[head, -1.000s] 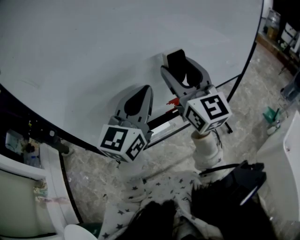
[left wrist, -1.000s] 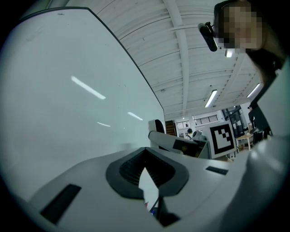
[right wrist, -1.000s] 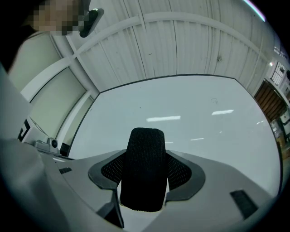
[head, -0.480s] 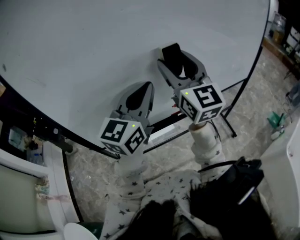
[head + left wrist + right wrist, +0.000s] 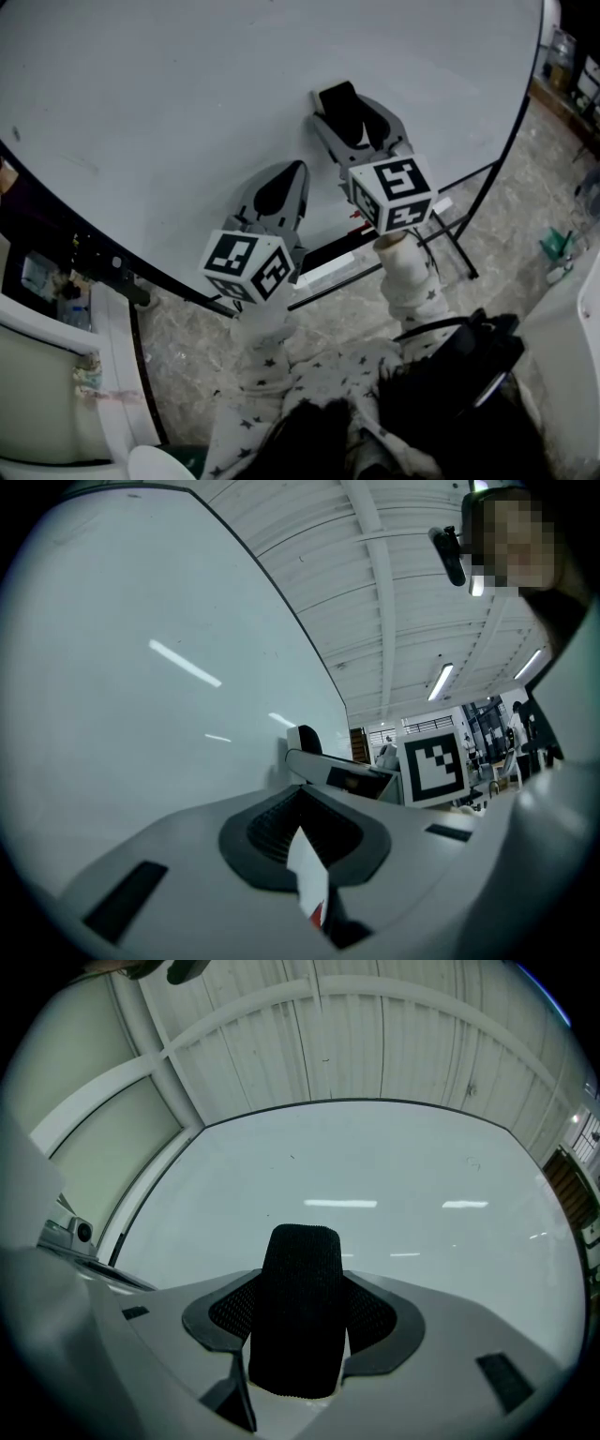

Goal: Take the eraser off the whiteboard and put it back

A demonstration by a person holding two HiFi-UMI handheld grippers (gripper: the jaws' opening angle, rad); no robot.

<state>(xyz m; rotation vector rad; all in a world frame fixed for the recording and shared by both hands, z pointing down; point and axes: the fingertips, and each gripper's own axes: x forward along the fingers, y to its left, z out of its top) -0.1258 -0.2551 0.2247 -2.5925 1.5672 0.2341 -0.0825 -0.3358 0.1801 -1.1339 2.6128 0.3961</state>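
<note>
The black eraser [image 5: 343, 109] stands upright between the jaws of my right gripper [image 5: 353, 120], which is shut on it, close against the whiteboard [image 5: 178, 103]. In the right gripper view the eraser [image 5: 298, 1309] fills the gap between the two pads, with the board's face behind it. My left gripper [image 5: 287, 178] hangs lower and to the left, its jaws together with nothing in them, pointing at the board. The left gripper view shows those jaws [image 5: 302, 829] nearly touching, and beyond them the right gripper [image 5: 342, 776] with the eraser [image 5: 306, 739].
The board's tray ledge [image 5: 330, 263] runs below both grippers, with a small red thing [image 5: 354, 217] on it. A black stand leg [image 5: 461, 247] slants to the right over the marble floor. A white cabinet [image 5: 42, 375] stands at the left, a green item [image 5: 553, 246] at the right.
My right gripper has carried the eraser a little up and to the left along the board. The left gripper has stayed where it was.
</note>
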